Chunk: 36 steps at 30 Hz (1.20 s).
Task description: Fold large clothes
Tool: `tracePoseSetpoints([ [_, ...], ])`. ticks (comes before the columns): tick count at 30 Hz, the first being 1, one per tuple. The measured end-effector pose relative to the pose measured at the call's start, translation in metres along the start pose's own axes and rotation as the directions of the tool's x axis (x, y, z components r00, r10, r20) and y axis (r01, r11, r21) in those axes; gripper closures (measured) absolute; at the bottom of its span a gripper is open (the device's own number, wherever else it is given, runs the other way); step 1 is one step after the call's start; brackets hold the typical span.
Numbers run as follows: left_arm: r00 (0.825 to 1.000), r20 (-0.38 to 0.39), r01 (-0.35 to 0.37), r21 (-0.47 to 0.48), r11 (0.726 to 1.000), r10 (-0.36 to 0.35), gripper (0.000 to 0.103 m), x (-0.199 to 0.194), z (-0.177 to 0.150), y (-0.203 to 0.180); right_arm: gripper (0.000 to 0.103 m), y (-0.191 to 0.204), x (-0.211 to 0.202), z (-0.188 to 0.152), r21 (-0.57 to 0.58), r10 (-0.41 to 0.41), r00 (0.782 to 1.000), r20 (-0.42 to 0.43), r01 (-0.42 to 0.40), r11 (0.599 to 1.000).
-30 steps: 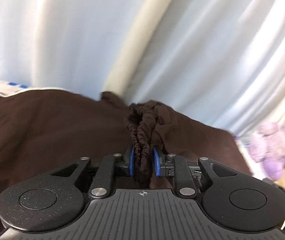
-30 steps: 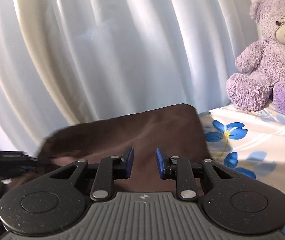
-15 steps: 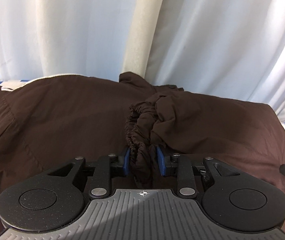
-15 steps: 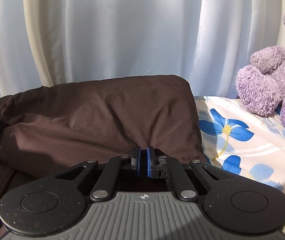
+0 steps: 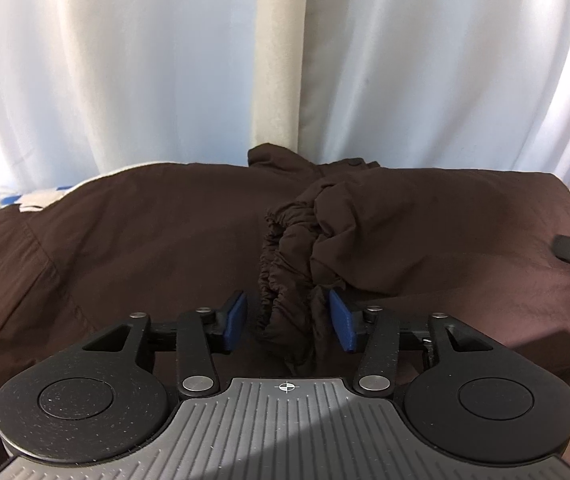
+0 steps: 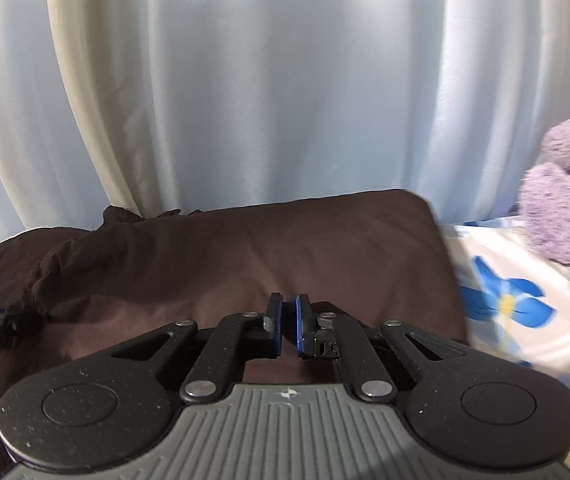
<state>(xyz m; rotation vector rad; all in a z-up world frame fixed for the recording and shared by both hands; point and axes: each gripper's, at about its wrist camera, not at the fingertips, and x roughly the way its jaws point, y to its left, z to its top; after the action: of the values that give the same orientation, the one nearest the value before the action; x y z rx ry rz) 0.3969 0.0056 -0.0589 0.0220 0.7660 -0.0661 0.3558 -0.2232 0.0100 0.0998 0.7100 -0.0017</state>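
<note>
**Brown garment spread across bed as one gripper lets go**

A large dark brown garment (image 5: 133, 240) lies over a floral bedsheet (image 6: 525, 328), its far edge running close along the foot of pale curtains (image 5: 125, 72). The left gripper (image 5: 289, 320) points down at a gathered elastic hem (image 5: 285, 264) bunched near the garment's middle; its jaws are opening, the ruffled fabric still between the blue pads but no longer pinched. The right gripper (image 6: 289, 320) hangs over the garment's right half with its jaws nearly together and nothing visibly caught between them. The garment's right edge (image 6: 441, 248) falls straight, leaving bare sheet beyond it up to a purple plush toy (image 6: 565, 200) by the curtain. On the left, a sliver of sheet shows past the garment's corner. The right gripper's tip shows at the edge of the left wrist view
</note>
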Motion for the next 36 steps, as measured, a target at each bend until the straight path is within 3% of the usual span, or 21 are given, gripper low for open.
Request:
tracePoseSetpoints([
  [6, 0.998, 0.070, -0.003, -0.055, 0.998, 0.007, 0.045, -0.024, 0.009, 0.012, 0.097, 0.018, 0.040, -0.011, -0.017, 0.006, 0.998, -0.058, -0.007, 1.000],
  [10, 0.991, 0.130, 0.033, -0.066, 0.997, -0.024, 0.039, -0.027, 0.023, 0.005, 0.097, 0.029, 0.040, -0.025, -0.087, -0.026, 1.000, 0.003, 0.027, 0.996],
  [13, 0.993, 0.107, 0.056, -0.042, 0.998, -0.051, 0.038, -0.006, 0.025, -0.010, 0.097, 0.029, 0.038, -0.028, -0.095, -0.027, 1.000, 0.010, 0.028, 0.995],
  [15, 0.998, 0.056, 0.008, -0.033, 0.999, -0.006, 0.038, 0.017, 0.023, -0.016, 0.097, 0.027, 0.037, -0.030, -0.093, -0.024, 1.000, 0.018, 0.025, 0.995],
  [20, 1.000, 0.018, -0.010, -0.059, 0.998, 0.011, 0.023, 0.044, 0.011, -0.010, 0.097, 0.028, 0.037, -0.031, -0.093, -0.023, 0.999, 0.022, 0.025, 0.995],
  [24, 0.999, 0.041, -0.030, -0.036, 0.999, 0.032, 0.015, 0.051, 0.006, -0.012, 0.097, 0.030, 0.039, -0.031, -0.101, -0.029, 0.999, 0.023, 0.031, 0.994],
  [33, 0.999, 0.020, -0.039, -0.067, 0.997, 0.040, 0.014, 0.013, 0.008, 0.003, 0.097, 0.049, 0.037, -0.030, -0.222, -0.098, 0.995, 0.016, 0.099, 0.970],
  [36, 0.998, 0.038, -0.040, -0.077, 0.996, 0.043, 0.013, -0.005, 0.004, 0.011, 0.097, 0.052, 0.027, -0.026, -0.211, -0.114, 0.993, -0.014, 0.109, 0.971],
])
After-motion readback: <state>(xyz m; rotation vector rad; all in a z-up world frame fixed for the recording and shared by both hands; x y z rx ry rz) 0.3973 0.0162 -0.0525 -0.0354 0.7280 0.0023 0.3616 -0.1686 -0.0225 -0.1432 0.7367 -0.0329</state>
